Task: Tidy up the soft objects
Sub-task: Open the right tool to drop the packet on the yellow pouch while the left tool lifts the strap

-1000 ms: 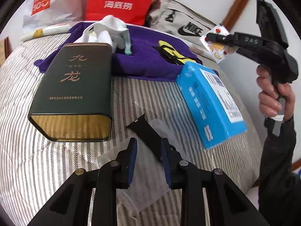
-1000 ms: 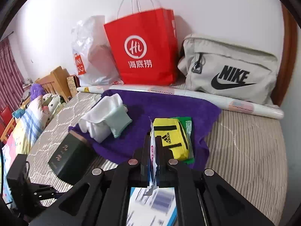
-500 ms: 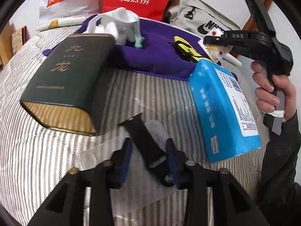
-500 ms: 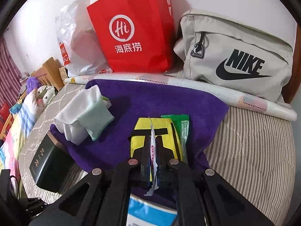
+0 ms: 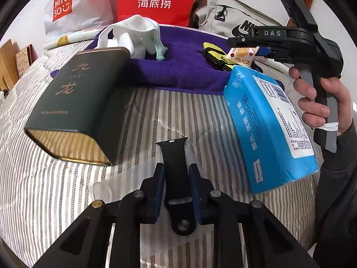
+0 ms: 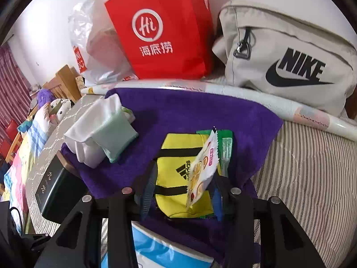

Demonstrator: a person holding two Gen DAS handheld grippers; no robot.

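- Black rubber watch strap lay on a clear plastic sleeve on the striped bed cover, between the blue pads of the left gripper. The jaws had just been closing on it; whether the pads already pressed its edges I could not tell.
- It pointed away from the tool, its connector end far and its round stud end near, under the jaws.
- White snack packet, printed with orange slices and a pink label, stood tilted between the fingers of the right gripper, leaning toward the right finger. These jaws had just been opening, and the packet sat loose in the gap, released.
- Under it, on a purple towel, lay a yellow pouch marked "adidas", with a green packet just to its right.
- White and mint cloths were bunched on the towel's left part.
- A dark green tin with gold Chinese characters lay left of the strap; a blue tissue pack with a barcode label lay to its right.
- At the far wall stood a red bag reading "Hi 海底捞", a white "MINISO" plastic bag and a beige "NIKE" bag.
- A hand held the right gripper's handle, which read "DAS".
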